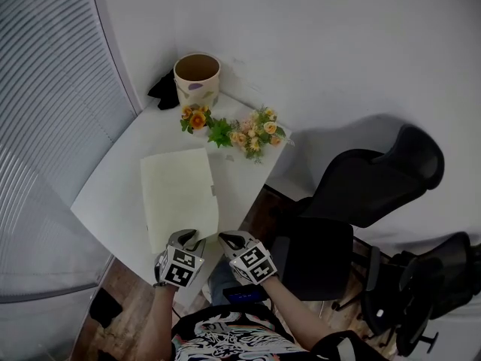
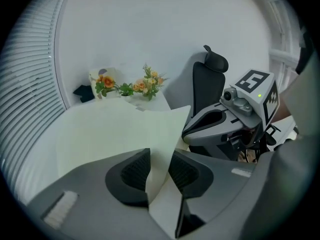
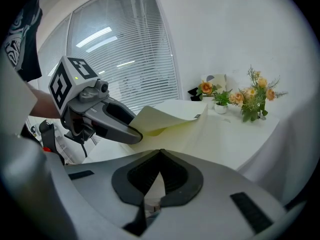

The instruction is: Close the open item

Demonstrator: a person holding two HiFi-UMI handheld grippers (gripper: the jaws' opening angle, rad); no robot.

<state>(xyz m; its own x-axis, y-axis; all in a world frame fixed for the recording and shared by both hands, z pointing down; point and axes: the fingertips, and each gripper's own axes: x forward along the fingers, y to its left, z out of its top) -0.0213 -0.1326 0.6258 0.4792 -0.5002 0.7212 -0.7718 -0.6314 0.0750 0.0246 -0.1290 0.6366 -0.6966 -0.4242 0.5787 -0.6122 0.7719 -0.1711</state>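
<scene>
A pale yellow folder [image 1: 179,194] lies on the white surface [image 1: 113,194], its near short edge at the surface's front rim, where both tongs meet it. The left tongs [image 1: 186,237] are clenched on the folder's top cover near its front corner; in the left gripper view the thin sheet runs straight between the two ribbed pads [image 2: 135,171], and the rest of the folder [image 2: 115,131] spreads out flat beyond. The right tongs [image 1: 233,239] sit just beside them at the folder's other front corner. In the right gripper view their tips [image 3: 160,154] are pressed together with a sliver of pale sheet pinched between them. From that side the top cover [image 3: 170,116] is lifted a little off the sheet beneath, with a shadowed gap under the raised part, so the folder stands partly open at the near end. At the far end of the surface are a spray of yellow and orange flowers [image 1: 252,135], a small potted bloom [image 1: 195,119] and a tall cream cup [image 1: 197,77]. A black office chair [image 1: 361,194] stands to the right, off the surface, and window blinds [image 1: 45,126] fill the left.
</scene>
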